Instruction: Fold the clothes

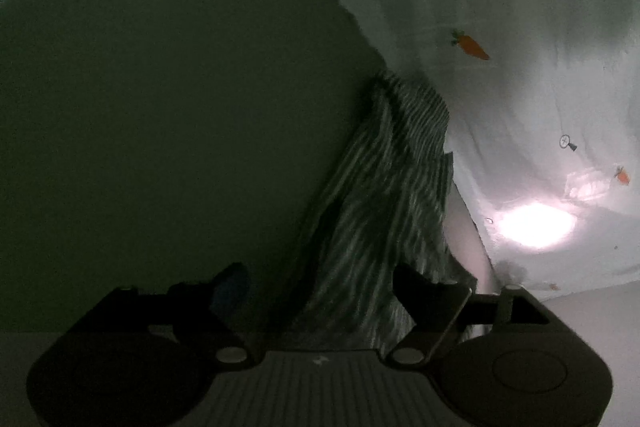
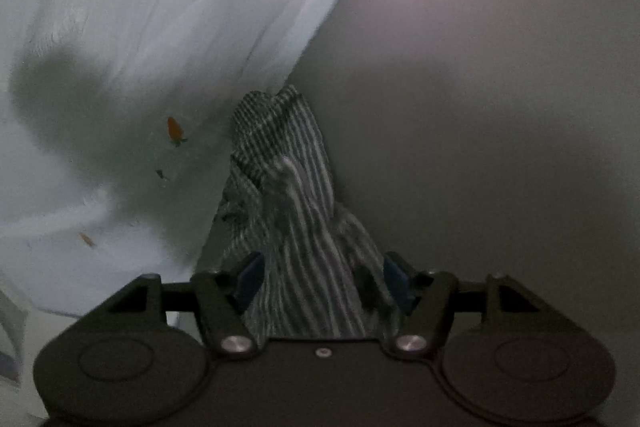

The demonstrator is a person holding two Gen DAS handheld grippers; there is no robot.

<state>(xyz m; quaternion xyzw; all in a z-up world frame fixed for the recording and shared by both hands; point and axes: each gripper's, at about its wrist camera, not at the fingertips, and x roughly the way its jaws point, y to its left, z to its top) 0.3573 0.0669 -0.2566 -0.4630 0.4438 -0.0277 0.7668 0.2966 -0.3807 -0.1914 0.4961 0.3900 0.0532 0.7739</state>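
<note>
A striped grey-and-white garment (image 1: pixel 384 195) hangs stretched between both grippers. In the left wrist view it runs up from between the fingers of my left gripper (image 1: pixel 320 291), which is shut on it. In the right wrist view the same striped garment (image 2: pixel 292 195) rises bunched from my right gripper (image 2: pixel 320 283), whose blue-padded fingers (image 2: pixel 250 281) close on its lower part. The garment is lifted off any surface and its far end is hidden in folds.
A white cloth with small carrot prints (image 1: pixel 500 27) covers the surface to the right of the left gripper, with a bright light glare (image 1: pixel 536 225). It also shows in the right wrist view (image 2: pixel 120 67). A plain dark wall (image 1: pixel 160 107) fills the other side.
</note>
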